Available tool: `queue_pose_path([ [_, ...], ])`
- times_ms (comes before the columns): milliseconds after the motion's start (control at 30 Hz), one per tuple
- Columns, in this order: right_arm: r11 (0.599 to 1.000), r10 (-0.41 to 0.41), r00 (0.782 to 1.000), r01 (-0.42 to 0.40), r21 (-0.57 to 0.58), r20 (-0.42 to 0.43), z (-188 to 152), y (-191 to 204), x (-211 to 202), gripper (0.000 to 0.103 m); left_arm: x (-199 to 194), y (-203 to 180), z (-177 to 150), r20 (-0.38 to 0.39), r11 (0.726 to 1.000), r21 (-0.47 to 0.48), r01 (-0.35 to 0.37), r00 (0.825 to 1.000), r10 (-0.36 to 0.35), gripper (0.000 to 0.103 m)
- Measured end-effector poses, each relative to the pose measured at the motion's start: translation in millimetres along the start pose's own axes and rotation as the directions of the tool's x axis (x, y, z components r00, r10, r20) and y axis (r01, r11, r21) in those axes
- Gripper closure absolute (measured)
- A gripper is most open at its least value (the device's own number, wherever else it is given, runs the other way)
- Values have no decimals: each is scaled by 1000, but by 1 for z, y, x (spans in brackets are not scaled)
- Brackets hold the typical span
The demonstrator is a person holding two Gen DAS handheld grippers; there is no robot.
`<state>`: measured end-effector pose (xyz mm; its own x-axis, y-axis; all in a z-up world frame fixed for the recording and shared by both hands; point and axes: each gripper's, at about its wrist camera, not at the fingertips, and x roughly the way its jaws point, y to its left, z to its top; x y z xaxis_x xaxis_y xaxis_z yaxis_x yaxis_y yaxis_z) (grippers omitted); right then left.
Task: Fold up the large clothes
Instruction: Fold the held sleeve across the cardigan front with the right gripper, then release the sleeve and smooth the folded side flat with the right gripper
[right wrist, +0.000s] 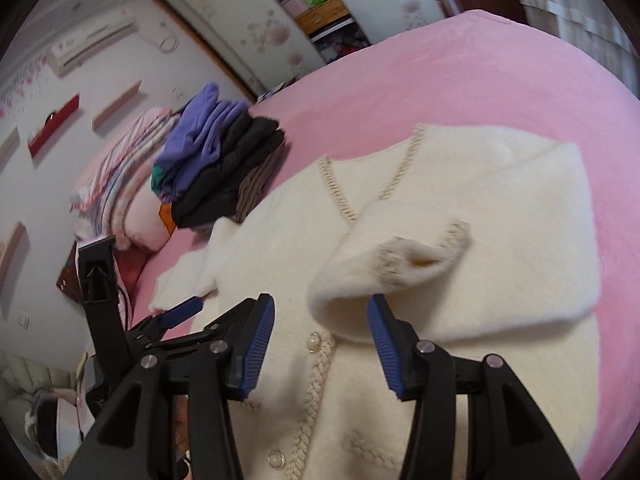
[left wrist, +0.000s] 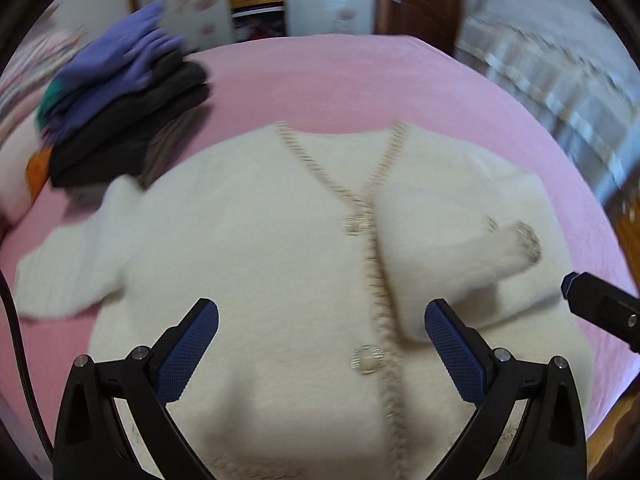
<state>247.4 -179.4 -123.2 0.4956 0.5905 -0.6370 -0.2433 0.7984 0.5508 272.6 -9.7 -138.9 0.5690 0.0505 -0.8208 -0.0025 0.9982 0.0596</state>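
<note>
Both jaws spread and empty; right sleeve (right wrist: 400,276) lies folded on cardigan (left wrist: 260,248); smooth it, then fold left sleeve (left wrist: 68,264).

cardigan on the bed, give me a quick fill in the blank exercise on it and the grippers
1. The white cardigan lies on a bed cover coloured ____.
2. One sleeve is folded across the cardigan's ____.
3. The pile of folded clothes has a garment on top coloured ____.
4. The jaws of the right gripper and the left gripper hold ____.

Missing words: pink; front; purple; nothing
</note>
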Motion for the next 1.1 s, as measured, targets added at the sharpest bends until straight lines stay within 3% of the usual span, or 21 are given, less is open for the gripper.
queue_pose_path([
  [100,998,-31,999,30,57,19,-4,-24,-15,53,8,-47,7,30,982,162,-94,995,90,1],
  [233,991,-58,997,52,123,45,-5,-52,-31,53,14,-101,15,143,901,346,-260,964,223,1],
  [400,973,-153,988,144,182,35,-3,-80,-34,53,28,-138,28,152,841,466,-276,961,231,2],
  [433,970,-159,987,150,191,31,-3,-83,-34,53,31,-140,33,155,839,468,-278,960,231,13],
  [467,968,-162,986,153,200,29,-3,-88,-33,53,32,-139,37,153,843,463,-274,961,229,24],
  [533,963,-184,983,174,205,29,-4,-93,-33,53,38,-129,50,75,884,428,-188,982,172,85],
  [567,961,-201,979,191,199,29,-4,-95,-33,53,43,-119,57,27,912,386,-136,990,136,92],
  [633,952,-263,964,256,168,26,-5,-100,-33,53,43,-98,68,-19,952,299,-61,997,70,94],
  [700,933,-348,937,344,112,20,-7,-102,-29,53,37,-77,74,-28,973,228,21,1000,-15,94],
  [767,908,-418,908,417,51,14,-11,-105,-26,53,30,-58,81,-19,981,174,80,997,-78,95],
  [933,834,-549,836,545,-80,-23,-14,-114,-3,54,17,-23,96,8,987,78,143,990,-144,95],
  [1100,845,-530,847,523,-115,-45,-2,-123,21,54,4,7,109,94,979,-31,204,975,-200,95],
])
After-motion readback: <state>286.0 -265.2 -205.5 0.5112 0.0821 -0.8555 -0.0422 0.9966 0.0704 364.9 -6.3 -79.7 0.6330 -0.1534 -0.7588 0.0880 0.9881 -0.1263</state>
